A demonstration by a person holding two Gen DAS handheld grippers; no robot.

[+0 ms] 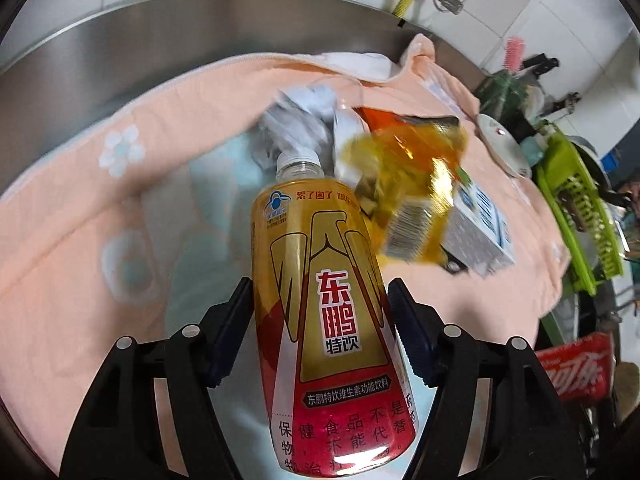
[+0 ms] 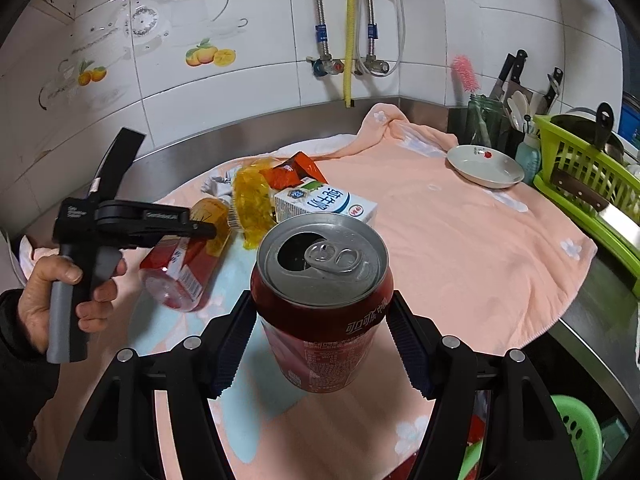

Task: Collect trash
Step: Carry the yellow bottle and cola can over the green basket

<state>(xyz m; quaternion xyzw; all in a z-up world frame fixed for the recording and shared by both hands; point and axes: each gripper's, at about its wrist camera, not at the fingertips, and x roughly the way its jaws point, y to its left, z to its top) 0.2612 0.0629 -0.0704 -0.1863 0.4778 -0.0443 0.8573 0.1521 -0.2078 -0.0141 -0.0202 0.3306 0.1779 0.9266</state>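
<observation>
In the left wrist view, the left gripper (image 1: 320, 312) fills the lower centre, its jaws closed on the waist of a gold-and-red plastic drink bottle (image 1: 320, 300) whose white cap points up-frame toward the rest of the litter. The bottle looks empty, so it is probably light, smooth-labelled and slightly squashy — a hold across the middle suits it.

Past the cap, in the upper centre, lies crumpled white paper (image 1: 298, 120); to its right a yellow crinkled wrapper (image 1: 404, 168) overlaps a milk carton (image 1: 480, 228), all on a peach towel (image 1: 132, 216) spread over a steel counter (image 1: 100, 48). The wrapper should be limp and slippery, the carton stiff-edged.

In the right wrist view, at far left, a hand (image 2: 60, 300) grips the left tool's handle. At centre, the right gripper (image 2: 322, 312) has its jaws pressed on the sides of an opened red cola can (image 2: 320, 292), held upright above the towel; thin metal, it would likely dent under a hard squeeze.

Toward the right stand a shallow white dish (image 2: 485, 166), a jar of utensils (image 2: 486, 122) and a green dish rack (image 2: 588, 180) with knives — breakable and sharp things near the carrying path.
</observation>
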